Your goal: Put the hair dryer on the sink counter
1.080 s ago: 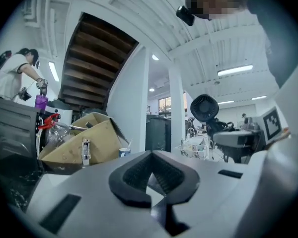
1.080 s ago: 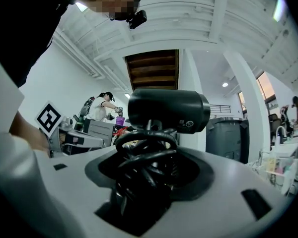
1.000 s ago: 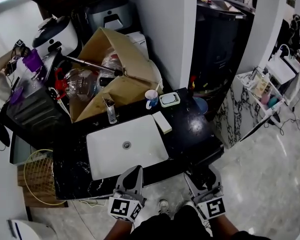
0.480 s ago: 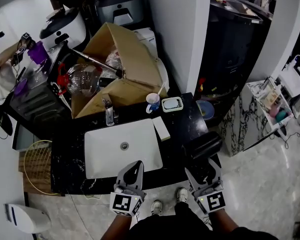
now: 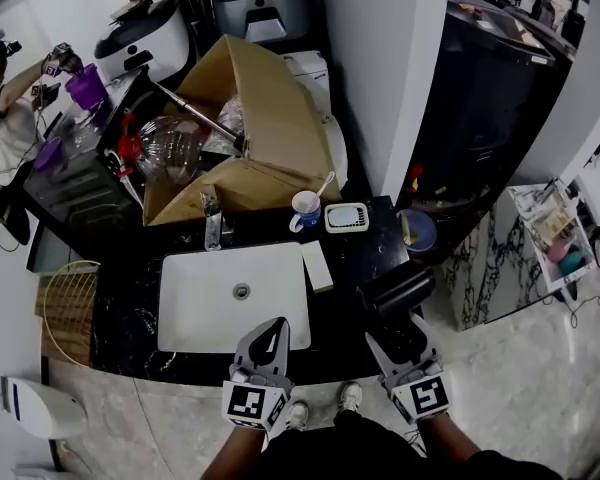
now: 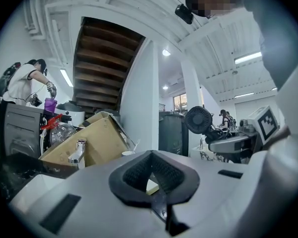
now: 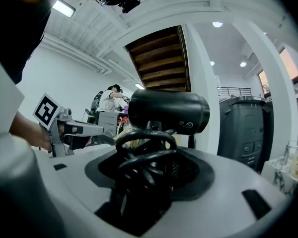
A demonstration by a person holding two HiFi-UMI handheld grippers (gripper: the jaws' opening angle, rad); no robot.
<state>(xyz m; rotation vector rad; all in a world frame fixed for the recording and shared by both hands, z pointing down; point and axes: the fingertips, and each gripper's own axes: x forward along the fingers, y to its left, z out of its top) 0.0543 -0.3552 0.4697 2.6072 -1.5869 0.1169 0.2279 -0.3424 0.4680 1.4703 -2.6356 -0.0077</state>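
My right gripper [image 5: 399, 335] is shut on the handle of a black hair dryer [image 5: 394, 289], its barrel lying crosswise above the right end of the black sink counter [image 5: 130, 313]. In the right gripper view the hair dryer [image 7: 169, 112] stands upright between the jaws, and its coiled black cord [image 7: 145, 158] bunches in front of the right gripper [image 7: 154, 175]. My left gripper [image 5: 269, 332] is shut and empty, hovering over the front edge of the white sink basin [image 5: 215, 313]. In its own view the left gripper [image 6: 154, 177] shows its pads together.
A faucet [image 5: 213, 221], a mug [image 5: 303, 209], a soap dish [image 5: 345, 216] and a pale bar [image 5: 317, 266] sit along the counter's back and middle. Behind stands an open cardboard box [image 5: 260, 128]. A blue bowl [image 5: 417, 231] lies at the far right. A person [image 5: 10, 118] works at the left.
Both grippers have come forward to the counter's front edge. The hair dryer has risen into view over the counter's right end and shifted slightly left.
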